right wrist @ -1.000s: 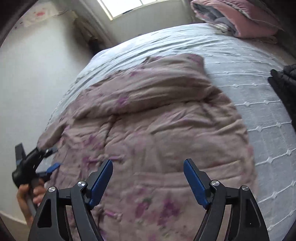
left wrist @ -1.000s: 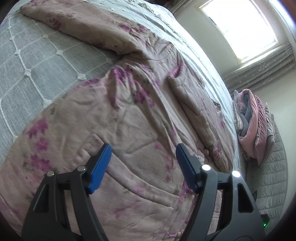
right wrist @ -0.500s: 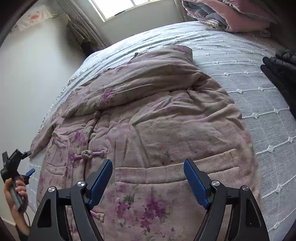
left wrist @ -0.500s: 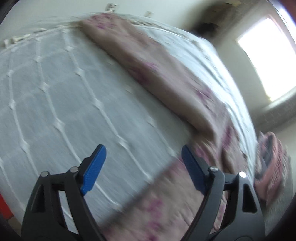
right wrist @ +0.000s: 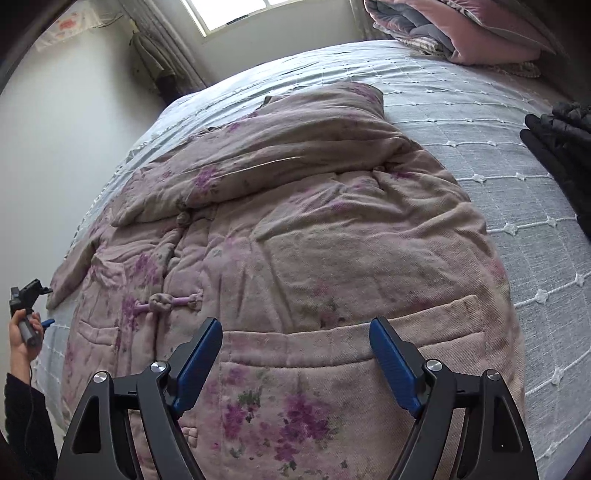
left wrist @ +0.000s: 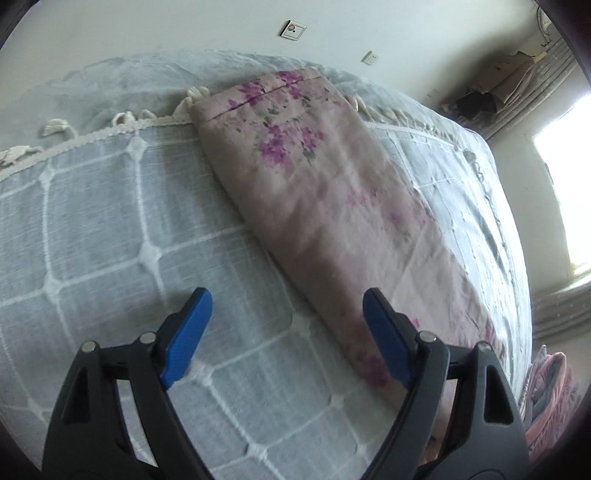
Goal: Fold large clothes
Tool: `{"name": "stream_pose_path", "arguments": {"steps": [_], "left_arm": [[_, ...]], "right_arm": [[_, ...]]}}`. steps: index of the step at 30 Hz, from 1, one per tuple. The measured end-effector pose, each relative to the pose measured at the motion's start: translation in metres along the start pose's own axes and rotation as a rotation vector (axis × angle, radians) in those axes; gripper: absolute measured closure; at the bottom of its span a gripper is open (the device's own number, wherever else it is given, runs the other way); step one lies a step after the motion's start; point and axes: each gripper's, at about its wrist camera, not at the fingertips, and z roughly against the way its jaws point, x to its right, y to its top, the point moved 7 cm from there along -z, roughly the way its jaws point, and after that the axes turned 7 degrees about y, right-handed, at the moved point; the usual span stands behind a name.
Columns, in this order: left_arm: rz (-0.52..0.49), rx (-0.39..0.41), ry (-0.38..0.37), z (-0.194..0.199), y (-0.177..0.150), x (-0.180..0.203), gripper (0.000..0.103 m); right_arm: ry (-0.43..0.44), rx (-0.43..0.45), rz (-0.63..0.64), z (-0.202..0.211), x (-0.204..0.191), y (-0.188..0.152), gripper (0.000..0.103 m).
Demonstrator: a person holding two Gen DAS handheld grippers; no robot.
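A large padded pink jacket with purple flowers lies spread on the bed, front up, with knot buttons down its middle. One sleeve is folded across the chest. My right gripper is open and empty, just above the jacket's hem pocket. In the left wrist view the other sleeve stretches out flat toward the bed's fringed edge. My left gripper is open and empty, over the bedspread beside that sleeve, its right finger near the sleeve's edge. It also shows in the right wrist view, held in a hand at the far left.
The bed has a grey-blue bedspread with a white grid pattern. Folded pink and grey quilts are stacked at the head of the bed. A black garment lies at the right edge. A white wall stands close behind the fringe.
My left gripper has swung away from the jacket's body to the outstretched sleeve near the bed's edge. My right gripper has come slightly closer to the hem. Both stayed open.
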Motion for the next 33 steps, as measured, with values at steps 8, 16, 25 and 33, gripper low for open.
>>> {"name": "stream_pose_path", "arguments": {"steps": [8,16,25,33], "left_arm": [[-0.058,0.063,0.087,-0.018,0.004,0.032,0.018],[-0.196,0.118,0.13,-0.018,-0.011,0.07,0.083],[-0.135,0.258,0.025,0.037,0.003,0.082,0.088],[-0.235,0.39,-0.137,0.129,-0.014,0.138,0.088]], "right_arm": [[-0.007,-0.003,0.012,-0.002,-0.002,-0.001,0.02],[0.004,-0.002,0.008,0.0,-0.003,0.0,0.02],[0.029,-0.005,0.004,0.002,-0.007,0.0,0.02],[0.049,0.016,-0.028,0.008,-0.002,0.005,0.02]]}}
